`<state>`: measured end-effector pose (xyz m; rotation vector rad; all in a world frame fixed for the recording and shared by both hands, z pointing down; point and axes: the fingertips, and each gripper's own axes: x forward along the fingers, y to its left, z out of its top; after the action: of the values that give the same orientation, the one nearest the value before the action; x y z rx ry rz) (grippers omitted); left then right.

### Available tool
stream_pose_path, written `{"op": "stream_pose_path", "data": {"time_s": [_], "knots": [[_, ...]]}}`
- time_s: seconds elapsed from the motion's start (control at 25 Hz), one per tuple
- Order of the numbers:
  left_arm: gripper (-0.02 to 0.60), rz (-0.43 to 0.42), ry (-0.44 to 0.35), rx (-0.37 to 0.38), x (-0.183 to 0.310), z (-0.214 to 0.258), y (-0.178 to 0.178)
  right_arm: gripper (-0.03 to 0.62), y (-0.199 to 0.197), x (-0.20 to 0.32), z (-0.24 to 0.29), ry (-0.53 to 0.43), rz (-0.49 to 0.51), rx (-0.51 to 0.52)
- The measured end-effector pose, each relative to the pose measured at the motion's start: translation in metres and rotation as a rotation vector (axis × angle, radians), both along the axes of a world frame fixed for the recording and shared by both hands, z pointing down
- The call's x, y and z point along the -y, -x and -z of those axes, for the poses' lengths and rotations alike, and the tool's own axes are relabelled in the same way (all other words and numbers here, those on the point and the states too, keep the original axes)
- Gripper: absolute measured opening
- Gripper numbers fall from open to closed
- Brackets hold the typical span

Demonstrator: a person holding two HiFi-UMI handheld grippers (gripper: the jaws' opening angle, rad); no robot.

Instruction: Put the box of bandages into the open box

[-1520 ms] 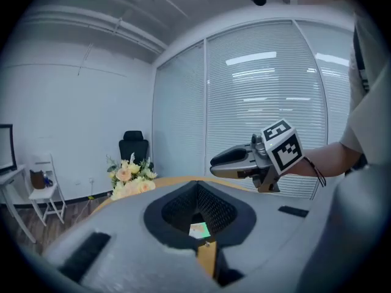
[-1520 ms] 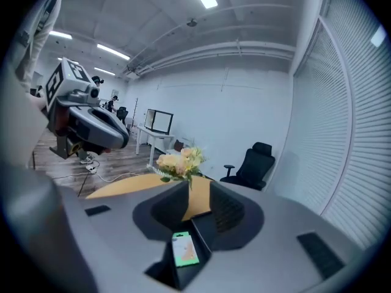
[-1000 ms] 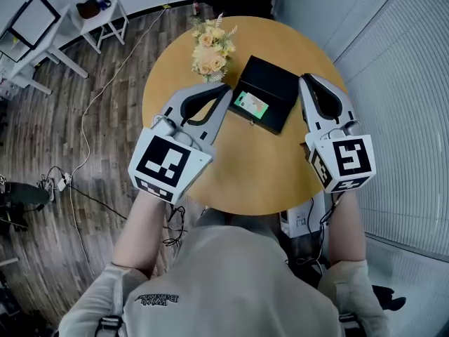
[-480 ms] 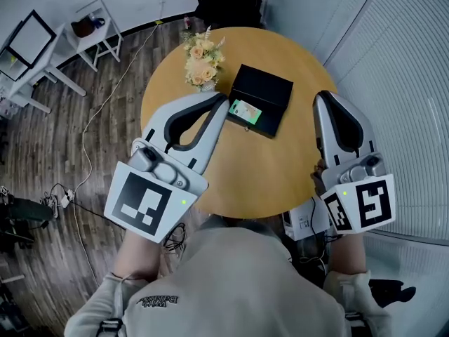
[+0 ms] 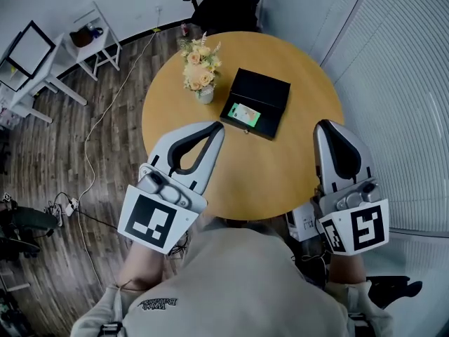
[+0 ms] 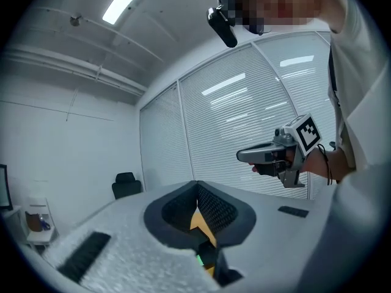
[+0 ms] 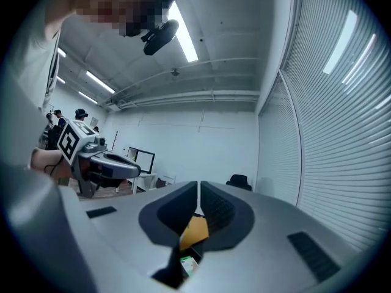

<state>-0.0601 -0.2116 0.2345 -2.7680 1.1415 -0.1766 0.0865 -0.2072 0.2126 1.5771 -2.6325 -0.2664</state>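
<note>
Black against the pale wood, the open box (image 5: 265,91) sits on the far half of the round worktop (image 5: 245,177), and the box of bandages (image 5: 245,114), green and white, lies inside it at the near end. By my reckoning the placing is done and nothing of the task is left. At most, the next move would be a check that the packet lies flat inside; no fresh grasp seems called for.

The left claw (image 5: 218,130) has its jaws pressed together with nothing between them. It hangs over the near left part of the worktop, its nose slanting toward the box but well apart from it. The right claw (image 5: 325,127) is likewise closed up and empty, held at the worktop's right edge and pointing away from the person. Both marker cubes sit close in by the person's body, forearms drawn low. A vase of flowers (image 5: 198,69) stands just beside the box's far left corner, clear of both claws.
</note>
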Motion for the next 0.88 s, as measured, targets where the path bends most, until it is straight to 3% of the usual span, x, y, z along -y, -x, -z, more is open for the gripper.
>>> {"op": "stream_pose_path", "data": {"time_s": [0.24,0.88], "knots": [[0.021,-0.045,0.034,-0.025,-0.008,-0.019,-0.005,0.038,-0.003,-0.004,-0.02,0.047,-0.021,0.001],[0.021,-0.03,0.045,-0.006,-0.005,-0.028,-0.005,0.037,-0.008,0.001,-0.036,0.088,-0.043,0.0]]}}
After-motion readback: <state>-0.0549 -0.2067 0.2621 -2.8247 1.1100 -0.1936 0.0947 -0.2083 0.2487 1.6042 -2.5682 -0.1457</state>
